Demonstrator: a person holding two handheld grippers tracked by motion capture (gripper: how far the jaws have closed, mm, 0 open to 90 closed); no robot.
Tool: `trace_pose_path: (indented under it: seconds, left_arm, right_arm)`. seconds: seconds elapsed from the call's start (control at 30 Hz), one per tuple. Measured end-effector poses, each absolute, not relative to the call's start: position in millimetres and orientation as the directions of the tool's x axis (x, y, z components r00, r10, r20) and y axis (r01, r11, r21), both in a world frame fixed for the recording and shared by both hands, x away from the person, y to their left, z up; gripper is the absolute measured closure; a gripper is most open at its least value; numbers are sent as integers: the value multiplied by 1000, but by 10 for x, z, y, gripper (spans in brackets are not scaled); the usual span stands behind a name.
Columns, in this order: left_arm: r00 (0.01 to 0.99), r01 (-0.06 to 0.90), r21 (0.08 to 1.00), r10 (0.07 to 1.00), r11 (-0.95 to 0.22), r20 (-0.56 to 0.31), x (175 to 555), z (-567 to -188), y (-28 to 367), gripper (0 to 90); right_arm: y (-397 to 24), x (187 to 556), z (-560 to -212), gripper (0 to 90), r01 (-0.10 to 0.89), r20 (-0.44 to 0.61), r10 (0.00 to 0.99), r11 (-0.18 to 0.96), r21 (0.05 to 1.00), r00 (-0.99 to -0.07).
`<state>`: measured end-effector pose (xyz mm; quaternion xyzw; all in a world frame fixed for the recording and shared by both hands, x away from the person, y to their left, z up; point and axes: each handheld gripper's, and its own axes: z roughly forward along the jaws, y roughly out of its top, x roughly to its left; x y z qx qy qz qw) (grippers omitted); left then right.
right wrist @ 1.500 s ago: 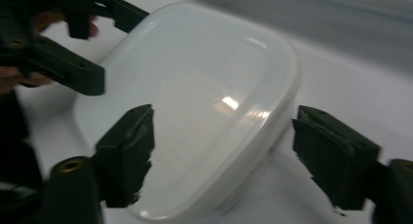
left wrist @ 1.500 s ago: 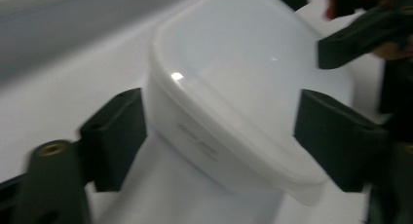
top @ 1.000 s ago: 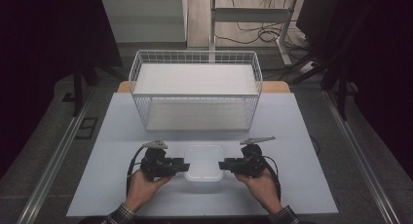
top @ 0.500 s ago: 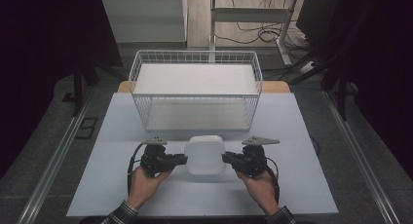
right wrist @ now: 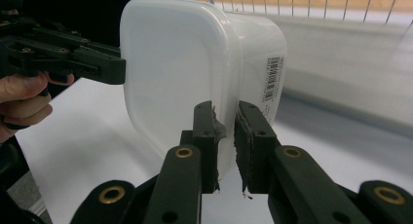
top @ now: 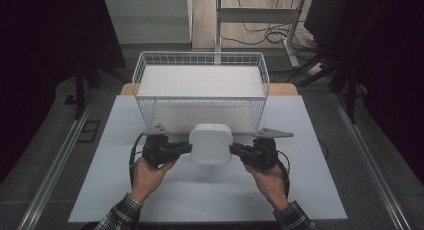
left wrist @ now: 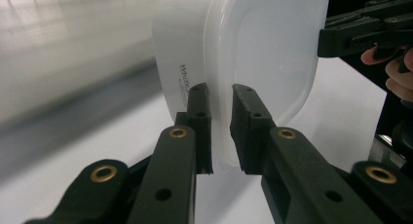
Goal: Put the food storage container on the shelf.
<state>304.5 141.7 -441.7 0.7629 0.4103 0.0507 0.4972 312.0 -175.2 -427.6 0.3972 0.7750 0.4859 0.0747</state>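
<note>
Your left gripper [top: 187,148] and right gripper [top: 233,150] each pinch the rim of the white plastic container [top: 210,143], jaws nearly closed on it. It hangs between them, above the table [top: 115,140], near the wire basket [top: 200,80].

The white plastic container [left wrist: 234,53] bears a small line of dark print on its side wall, running upward just above the left gripper [left wrist: 221,131]; it begins "white", and the rest is hidden. On the opposite side wall, just up and to the right of the right gripper [right wrist: 226,136], sits a white barcode sticker [right wrist: 272,80], its digits too small to read.
</note>
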Motion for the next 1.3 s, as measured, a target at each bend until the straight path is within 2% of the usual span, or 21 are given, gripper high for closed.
trace_pose_path:
  seconds: [0.93,1.3]
  left_arm:
    - [648,473,875,714,-104,-265,3356,-3418,1629,793]
    - [632,472,875,733,-106,-252,3661,-3088,1689,791]
  right_arm:
    - [-1528,3581,-3270,788,410,195,659,188,892,-726]
    - [-1422,3884,-2976,783,404,192,674,171,899,-713]
